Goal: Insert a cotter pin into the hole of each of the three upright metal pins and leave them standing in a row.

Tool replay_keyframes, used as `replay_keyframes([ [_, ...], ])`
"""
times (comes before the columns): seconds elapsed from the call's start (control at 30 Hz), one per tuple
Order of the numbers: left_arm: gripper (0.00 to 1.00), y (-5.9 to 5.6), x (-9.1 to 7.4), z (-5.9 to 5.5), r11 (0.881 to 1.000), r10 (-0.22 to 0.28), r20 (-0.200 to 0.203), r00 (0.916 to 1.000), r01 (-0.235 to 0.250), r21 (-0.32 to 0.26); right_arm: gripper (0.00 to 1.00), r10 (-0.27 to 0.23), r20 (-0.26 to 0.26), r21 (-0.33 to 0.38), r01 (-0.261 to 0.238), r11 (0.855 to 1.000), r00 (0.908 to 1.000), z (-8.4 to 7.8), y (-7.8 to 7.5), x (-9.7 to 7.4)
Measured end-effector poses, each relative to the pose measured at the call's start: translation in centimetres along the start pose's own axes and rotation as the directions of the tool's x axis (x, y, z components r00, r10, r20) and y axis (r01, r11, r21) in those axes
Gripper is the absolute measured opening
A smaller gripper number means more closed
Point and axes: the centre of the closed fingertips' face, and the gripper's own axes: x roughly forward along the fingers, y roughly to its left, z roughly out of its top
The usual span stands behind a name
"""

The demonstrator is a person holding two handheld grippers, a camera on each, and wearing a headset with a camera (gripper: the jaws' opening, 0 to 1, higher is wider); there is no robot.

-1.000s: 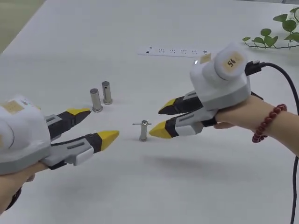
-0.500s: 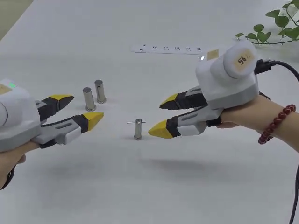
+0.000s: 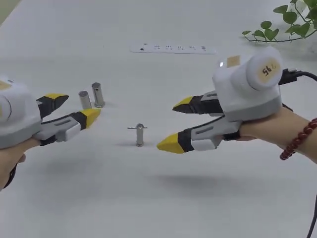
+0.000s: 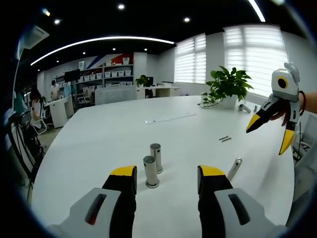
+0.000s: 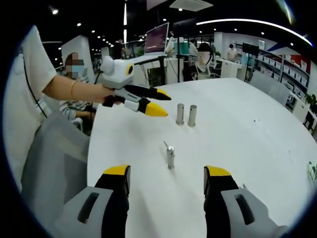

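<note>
Left tongs [image 3: 78, 105] gaping, pulled back from pinned post [image 3: 139, 135]; right tongs [image 3: 168, 126] spread wider, empty.

An open-plan office: a long white table [image 4: 198, 129], computer monitor [image 5: 157, 37], window blinds [image 4: 255, 47], potted plant [image 4: 225, 87].

You have three upright metal pins on the tabletop [image 3: 158, 198]: one fitted pin [image 3: 139, 135] with one cotter pin [image 3: 137, 127] through it, and two bare pins [image 3: 85, 99] [image 3: 97, 94]. Two loose cotter pins [image 4: 224, 139]. One power strip [image 3: 172, 48]. One plant [image 4: 227, 87]. Two tools: left tool [image 3: 82, 104], right tool [image 3: 166, 126].
</note>
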Motion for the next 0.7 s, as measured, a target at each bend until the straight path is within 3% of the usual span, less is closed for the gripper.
replay_keyframes([
  [0.4, 0.42, 1.5, 1.5, -0.1, 0.999, 0.032, -0.007, 0.9995, -0.032, 0.026, 0.74, -0.046, 0.034, 0.037, 0.045, 0.998, 0.9984, -0.7, 0.0, -0.9],
  [0.7, 0.38, 2.0, 2.6, -0.4, 0.999, 0.035, -0.01, 0.9993, -0.035, 0.016, 0.84, -0.085, 0.051, 0.059, 0.082, 0.995, 0.995, -1.4, -0.4, -1.7],
])
